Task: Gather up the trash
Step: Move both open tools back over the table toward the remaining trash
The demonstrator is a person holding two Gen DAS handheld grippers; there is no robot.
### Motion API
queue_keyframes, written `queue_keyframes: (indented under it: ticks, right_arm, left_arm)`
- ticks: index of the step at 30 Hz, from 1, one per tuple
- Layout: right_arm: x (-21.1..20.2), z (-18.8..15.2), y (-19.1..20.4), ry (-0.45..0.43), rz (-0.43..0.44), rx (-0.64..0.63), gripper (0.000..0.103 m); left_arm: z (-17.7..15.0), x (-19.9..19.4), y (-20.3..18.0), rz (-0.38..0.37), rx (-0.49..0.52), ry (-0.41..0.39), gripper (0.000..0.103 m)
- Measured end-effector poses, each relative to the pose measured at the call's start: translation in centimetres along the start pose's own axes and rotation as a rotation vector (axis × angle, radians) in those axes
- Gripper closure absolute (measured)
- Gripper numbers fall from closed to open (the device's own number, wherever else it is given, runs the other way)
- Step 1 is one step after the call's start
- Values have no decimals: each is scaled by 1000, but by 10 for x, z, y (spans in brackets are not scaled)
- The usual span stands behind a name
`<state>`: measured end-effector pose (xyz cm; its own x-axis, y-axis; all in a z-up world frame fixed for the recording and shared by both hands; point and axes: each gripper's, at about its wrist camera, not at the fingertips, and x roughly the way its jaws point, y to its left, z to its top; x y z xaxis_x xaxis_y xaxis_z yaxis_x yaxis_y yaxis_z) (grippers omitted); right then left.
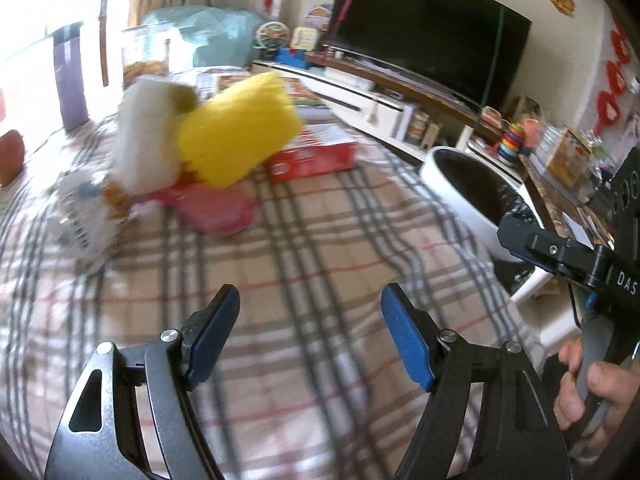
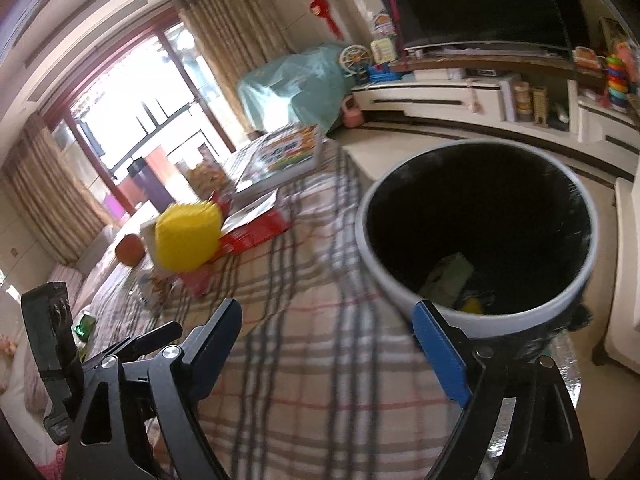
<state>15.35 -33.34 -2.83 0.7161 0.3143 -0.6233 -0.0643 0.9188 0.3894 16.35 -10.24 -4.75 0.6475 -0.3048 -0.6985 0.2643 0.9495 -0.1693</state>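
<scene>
While both grippers gape, yellow sponge (image 1: 238,132) lies beyond left fingers (image 1: 212,340).

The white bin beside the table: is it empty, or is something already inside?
Not empty. The white bin holds pale packaging and something yellow at its bottom.

The yellow object (image 1: 238,132) and white block (image 1: 146,136) at upper left are motion-blurred. Deep in the bin (image 2: 476,224), scraps (image 2: 448,280) are too dark to identify.

Daylight floods from the window (image 2: 132,120), blown out white on my feed. Motion blur smears the plaid cloth (image 1: 320,240) and yellow sponge (image 1: 236,132). Fisheye bends edges; corners dark.
</scene>
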Motion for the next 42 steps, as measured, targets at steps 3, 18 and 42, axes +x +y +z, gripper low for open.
queue_keyframes:
  ticks: [3, 18, 42]
  right_arm:
    - [9, -7, 12, 16, 19, -6, 14]
    - [47, -25, 63, 88, 97, -28, 14]
    - [95, -11, 119, 96, 183, -45, 14]
  left_arm:
    - [-6, -7, 16, 24, -26, 1, 28]
    - [-18, -27, 79, 117, -137, -12, 28]
    - [10, -26, 134, 205, -168, -63, 28]
